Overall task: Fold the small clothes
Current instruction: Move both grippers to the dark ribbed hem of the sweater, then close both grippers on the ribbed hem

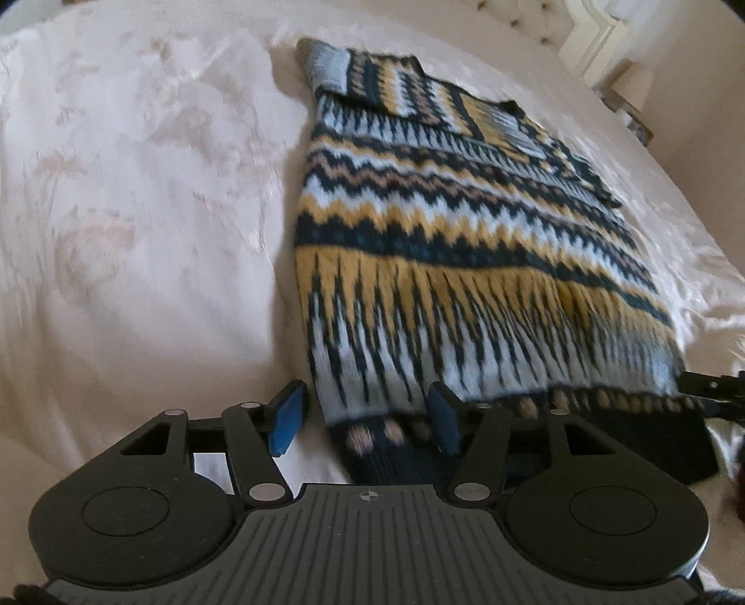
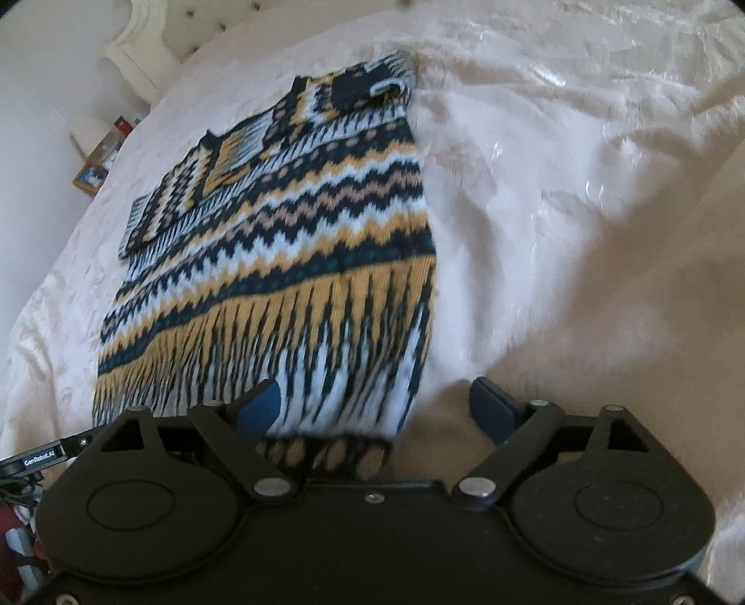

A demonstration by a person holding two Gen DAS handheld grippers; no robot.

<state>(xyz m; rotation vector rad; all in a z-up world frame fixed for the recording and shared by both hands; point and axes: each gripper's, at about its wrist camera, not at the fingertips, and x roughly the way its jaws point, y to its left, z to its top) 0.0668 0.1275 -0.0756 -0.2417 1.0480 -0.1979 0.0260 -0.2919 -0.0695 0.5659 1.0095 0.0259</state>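
A knit sweater (image 1: pixel 442 223) (image 2: pixel 288 242) patterned in navy, mustard, pale blue and tan lies flat on a cream bedspread (image 1: pixel 139 209) (image 2: pixel 558 186). Its sleeves are folded across its far end and its dark ribbed hem is nearest me. My left gripper (image 1: pixel 365 421) stands open over the hem's left corner, one blue pad (image 1: pixel 286 419) on the bedspread beside the edge, the other over the knit. My right gripper (image 2: pixel 375 409) stands open around the hem's right corner, with one pad over the knit and the other off it. Neither pair of pads presses on the cloth.
A tufted headboard (image 1: pixel 526 18) (image 2: pixel 195 32) stands at the far end of the bed. A bedside table (image 2: pixel 93 158) with a lamp (image 1: pixel 628 79) and small items sits beside it. Part of the other gripper shows at each view's edge.
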